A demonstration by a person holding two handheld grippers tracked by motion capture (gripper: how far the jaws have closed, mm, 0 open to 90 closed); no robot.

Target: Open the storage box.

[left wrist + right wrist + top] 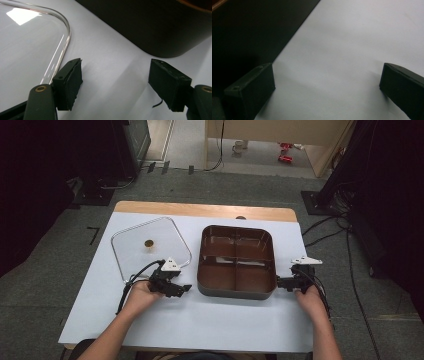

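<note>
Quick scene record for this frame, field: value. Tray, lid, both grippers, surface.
tray: brown four-compartment tray, middle of table, compartments look empty
lid: clear lid with small round knob, flat on the table left of the tray, apart from it
left gripper: left gripper open, nothing between the jaws, low over the table between lid corner and tray
right gripper: right gripper open, nothing between the jaws, beside the tray's right wall
surface: white table

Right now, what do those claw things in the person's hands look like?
Each hand holds a black tool. The left gripper and right gripper both carry a pale three-cornered plate on top and trail black cables. Each has two blocky black jaws with brass-coloured screws. The pads look a bit worn at the edges. The forearms show no sleeves.
</note>
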